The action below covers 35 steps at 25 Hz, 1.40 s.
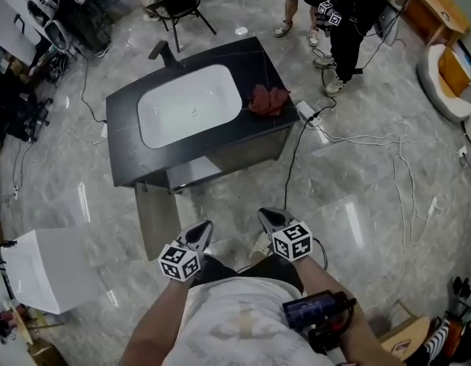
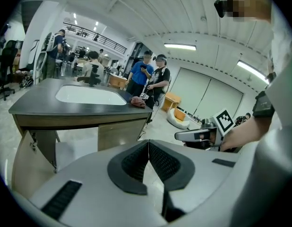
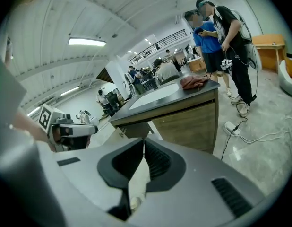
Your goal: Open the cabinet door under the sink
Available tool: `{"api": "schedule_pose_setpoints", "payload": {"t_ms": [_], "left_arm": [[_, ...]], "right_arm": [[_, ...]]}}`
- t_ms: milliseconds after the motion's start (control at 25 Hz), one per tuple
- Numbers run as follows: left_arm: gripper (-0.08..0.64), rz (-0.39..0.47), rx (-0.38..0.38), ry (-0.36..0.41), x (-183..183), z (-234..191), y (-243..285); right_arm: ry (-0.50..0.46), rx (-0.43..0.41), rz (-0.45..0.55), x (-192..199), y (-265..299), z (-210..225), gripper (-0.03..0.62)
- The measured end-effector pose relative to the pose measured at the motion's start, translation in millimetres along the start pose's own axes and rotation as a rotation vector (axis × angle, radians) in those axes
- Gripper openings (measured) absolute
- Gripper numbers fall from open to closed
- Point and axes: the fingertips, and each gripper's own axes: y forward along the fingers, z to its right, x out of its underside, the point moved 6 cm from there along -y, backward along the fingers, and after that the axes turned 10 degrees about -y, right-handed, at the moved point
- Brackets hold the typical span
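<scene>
The sink cabinet has a dark countertop (image 1: pixel 125 113) with a white basin (image 1: pixel 188 104), and a red cloth (image 1: pixel 267 99) lies on its right end. Its left door (image 1: pixel 156 219) stands swung out toward me; the right door (image 1: pixel 247 151) is flat against the front. My left gripper (image 1: pixel 204 229) and right gripper (image 1: pixel 267 217) hang side by side close to my body, a short way in front of the cabinet, touching nothing. In the left gripper view the jaws (image 2: pixel 148 143) are shut and empty, with the open door (image 2: pixel 23 162) at the left. The right gripper (image 3: pixel 144 143) is shut and empty too.
A power strip (image 1: pixel 306 113) and cables trail over the floor right of the cabinet. A white box (image 1: pixel 49 269) sits at my left. Two people (image 1: pixel 350 21) stand beyond the cabinet, a chair (image 1: pixel 178 6) behind it. A black faucet (image 1: pixel 163 52) rises at the basin's back.
</scene>
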Motion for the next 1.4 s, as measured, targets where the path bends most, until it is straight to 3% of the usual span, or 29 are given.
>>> {"api": "schedule_pose_setpoints", "payload": {"t_ms": [440, 760, 1080, 1400], "left_arm": [[0.011, -0.076, -0.007, 0.012, -2.2, -28.6, 57.6], [0.011, -0.113, -0.04, -0.003, 14.1, -81.4, 87.1], [0.011, -0.119, -0.043, -0.012, 24.4, -128.3, 119.9], [0.011, -0.055, -0.202, 0.037, 31.6, -179.9, 144.8]], "right_arm": [[0.074, 0.122, -0.022, 25.6, 3.6, 62.8, 0.023], [0.112, 0.189, -0.038, 50.9, 19.9, 72.4, 0.023], [0.116, 0.197, -0.043, 66.5, 54.3, 78.0, 0.023], [0.112, 0.192, -0.054, 89.6, 91.8, 78.2, 0.023]]}}
